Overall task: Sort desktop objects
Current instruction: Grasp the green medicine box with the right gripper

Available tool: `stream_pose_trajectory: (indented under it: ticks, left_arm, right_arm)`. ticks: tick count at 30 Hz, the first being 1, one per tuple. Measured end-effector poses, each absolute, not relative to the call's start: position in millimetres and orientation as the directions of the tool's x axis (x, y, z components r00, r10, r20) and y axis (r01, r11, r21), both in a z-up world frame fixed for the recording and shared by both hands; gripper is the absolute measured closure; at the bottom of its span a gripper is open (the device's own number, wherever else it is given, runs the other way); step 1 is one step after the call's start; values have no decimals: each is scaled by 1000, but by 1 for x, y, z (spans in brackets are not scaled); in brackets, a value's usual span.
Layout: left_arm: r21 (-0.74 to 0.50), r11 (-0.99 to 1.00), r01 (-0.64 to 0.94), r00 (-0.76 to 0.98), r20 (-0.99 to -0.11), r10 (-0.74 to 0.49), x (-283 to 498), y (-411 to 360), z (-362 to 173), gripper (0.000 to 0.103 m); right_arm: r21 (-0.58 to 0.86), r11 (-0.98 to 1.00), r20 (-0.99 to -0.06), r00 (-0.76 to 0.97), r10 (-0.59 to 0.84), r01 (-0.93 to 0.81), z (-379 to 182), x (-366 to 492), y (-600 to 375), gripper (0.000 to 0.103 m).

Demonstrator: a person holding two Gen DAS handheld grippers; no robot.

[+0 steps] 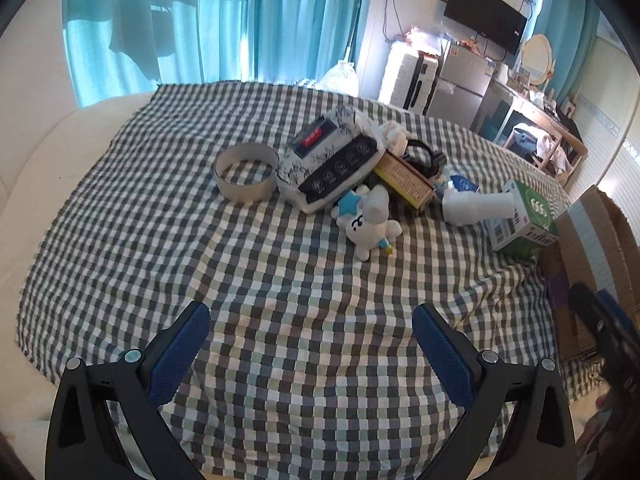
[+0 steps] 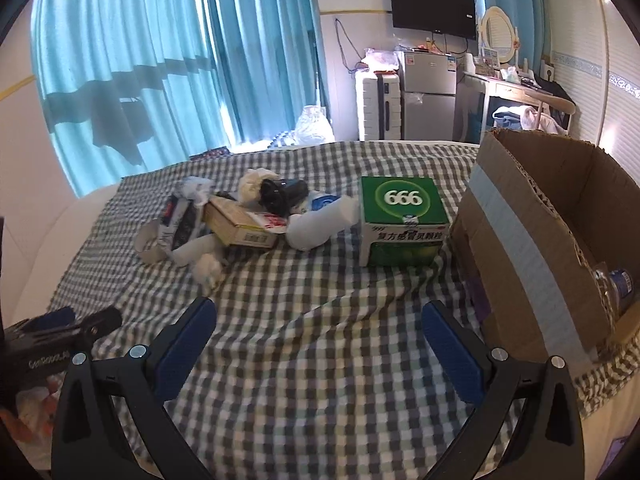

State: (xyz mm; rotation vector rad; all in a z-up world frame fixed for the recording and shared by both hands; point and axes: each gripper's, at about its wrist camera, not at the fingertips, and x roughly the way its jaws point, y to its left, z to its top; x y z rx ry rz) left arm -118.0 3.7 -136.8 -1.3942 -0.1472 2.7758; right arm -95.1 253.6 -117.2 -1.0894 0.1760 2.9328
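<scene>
**Desktop lot on checked cloth, both grippers idle**

Left gripper [image 1: 310,320]: blue-padded fingers [image 1: 180,356] spread wide, nothing between them, poised above bare checked cloth [image 1: 280,280].

Right gripper [image 2: 320,316]: fingers [image 2: 452,352] likewise spread wide and holding nothing, above a rumpled fold of the same cloth [image 2: 300,300]. The left gripper's body shows at the lower left edge of the right wrist view.

Item 1. Plush toy [image 1: 370,220]: white, with a blue star, lying nearest the left gripper, at the front of the pile.

Item 2. Tissue pack [image 1: 328,160]: soft, patterned wrapper, dark label, behind the toy.

Item 3. Tape roll [image 1: 246,176]: wide ring standing on its edge face, touching the tissue pack's left side.

Item 4. Long brown box [image 1: 404,180]: lying tilted against the pack, with a dark, cable-like bundle [image 1: 424,156] behind it.

Item 5. White bottle [image 1: 464,206]: on its side, between the brown box and the green box.

Item 6. Green box [image 2: 404,220]: marked "666", upright, just beside the cardboard box.

Item 7. Cardboard box [image 2: 532,232]: open, flaps up, at the cloth's right edge; a blue-labelled container [image 2: 620,284] lies inside.
</scene>
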Motion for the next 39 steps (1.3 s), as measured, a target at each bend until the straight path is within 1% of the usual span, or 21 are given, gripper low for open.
stream_pose_trajectory:
  ticks: [8,13,17,20,22,27,31,34,36,39]
  left_arm:
    - [-84,-996,-5,-544,-836,73,-146,11,-171,0]
    - [-74,-997,-24,-524,-848,76,-162,20,-183,0]
    - [-75,-996,-52,-534,-841,91,-173,34,-185,0]
    - [-72,-994,-88,-542,-834,108,-179,47,-184,0]
    - [-68,-991,-111,-543,-831,118,-183,56,-184,0]
    - [-73,-987,-140,-528,-838,137,-188,67,-188,0]
    - [-72,-988,-135,-508,-851,131,-188,68,-197,0]
    - [-73,-988,-134,-499,-857,131,-184,66,-200,0]
    - [-71,-988,-138,-498,-857,131,-183,66,-200,0]
    - [-80,-988,-132,-495,-858,135,-183,64,-201,0]
  right_arm:
    - [136,-982,-665,-747,6,-128,-128,-150,292,0]
    - [94,-986,-682,-730,39,-140,-138,-184,298,0]
    - [59,-986,-697,-714,71,-155,-151,-209,303,0]
    - [14,-989,-705,-702,96,-149,-159,-221,298,0]
    - [-58,-987,-703,-696,148,-151,-164,-226,293,0]
    - [-198,-977,-711,-674,201,-83,-173,-234,286,0]
    - [-255,-965,-704,-672,231,-64,-180,-239,289,0]
    - [-292,-954,-719,-644,262,-61,-183,-252,290,0]
    - [-309,-949,-733,-622,277,-60,-181,-260,289,0]
    - [-335,-939,-722,-620,306,-73,-174,-263,288,0]
